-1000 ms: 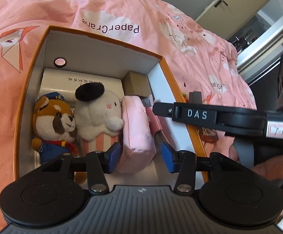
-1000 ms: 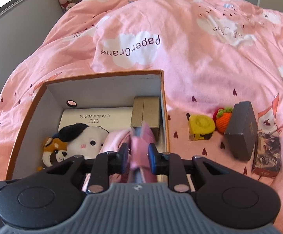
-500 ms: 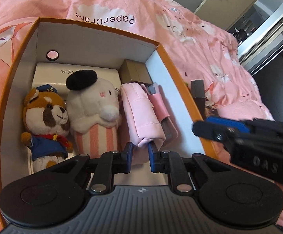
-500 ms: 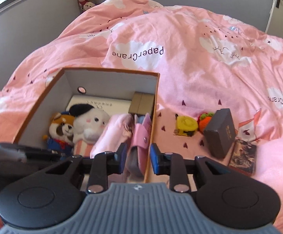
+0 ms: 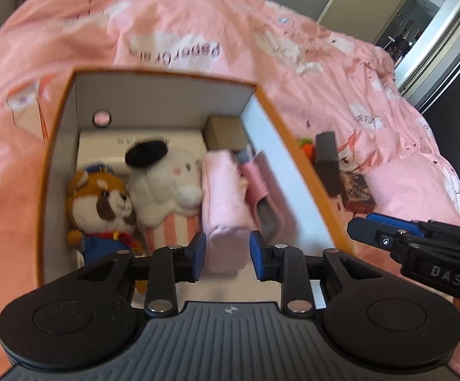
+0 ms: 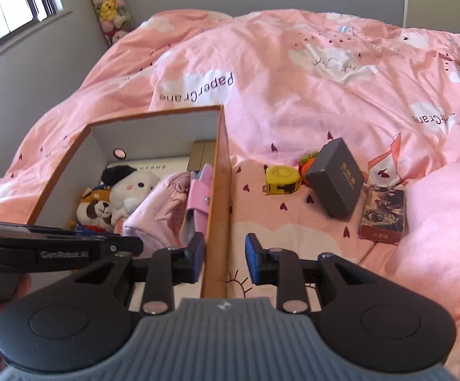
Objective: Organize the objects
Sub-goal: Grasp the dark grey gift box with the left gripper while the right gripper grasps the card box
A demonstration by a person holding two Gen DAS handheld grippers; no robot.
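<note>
Orange-rimmed cardboard box (image 6: 220, 197) on pink duvet, open top, white inside. Packed in it: red panda plush (image 5: 103, 203) at left, white plush with black beret (image 5: 163, 177) beside it, pale pink pouch (image 5: 223, 203), pink strap case (image 5: 258, 184) against right wall. Right of box, on duvet: yellow tape measure (image 6: 282, 180), dark grey box (image 6: 337, 182), card pack (image 6: 383, 211).

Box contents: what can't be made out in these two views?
- Left wrist view: the print on the white carton under the plush toys is smeared by motion blur.
- Right wrist view: the box wall hides most of the brown carton.
- Right wrist view: the grey case hides most of the orange toy.
</note>
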